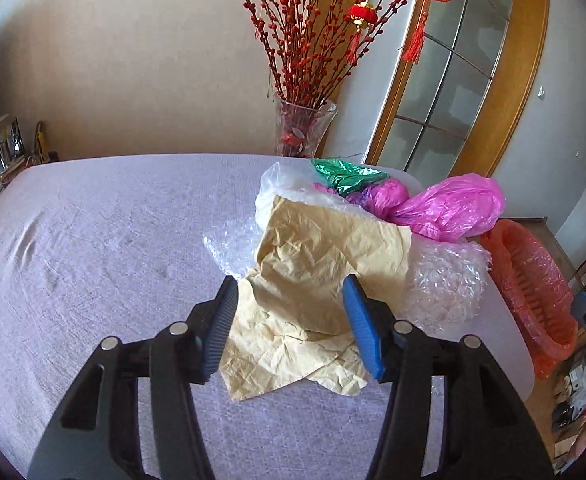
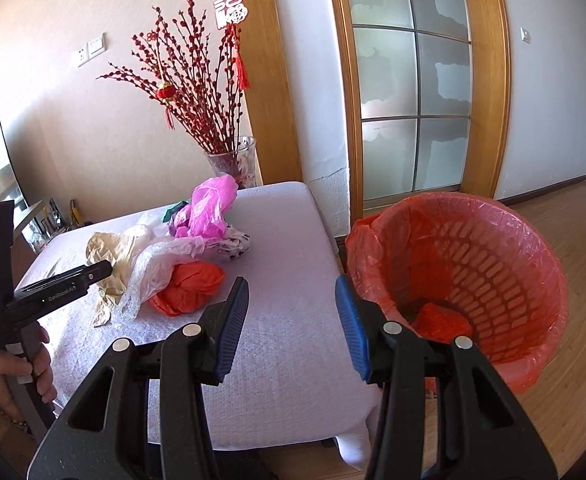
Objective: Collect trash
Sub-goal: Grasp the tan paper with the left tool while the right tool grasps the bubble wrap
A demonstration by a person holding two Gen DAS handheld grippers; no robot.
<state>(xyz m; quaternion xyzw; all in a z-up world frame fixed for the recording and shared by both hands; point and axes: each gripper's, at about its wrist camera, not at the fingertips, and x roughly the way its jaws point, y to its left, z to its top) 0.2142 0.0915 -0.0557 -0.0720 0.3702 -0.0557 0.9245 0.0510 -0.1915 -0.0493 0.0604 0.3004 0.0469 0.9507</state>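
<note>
Left wrist view shows the left gripper over the crumpled tan paper on the lilac tablecloth. Its blue fingers stand moderately apart, one on each side of a raised fold of the paper; the pads do not appear to press it, though whether the right pad brushes the paper cannot be told. Behind the paper lie clear plastic wrap, a pink plastic bag and a green bag.

In the right wrist view the right gripper hangs with its fingers likewise partly spread and nothing between them, above the table's edge beside the red-lined waste basket on the floor. A red wad lies in the basket's bottom. An orange-red bag sits on the table just beyond the left pad. A hand grips the left gripper's handle at the left edge.
</note>
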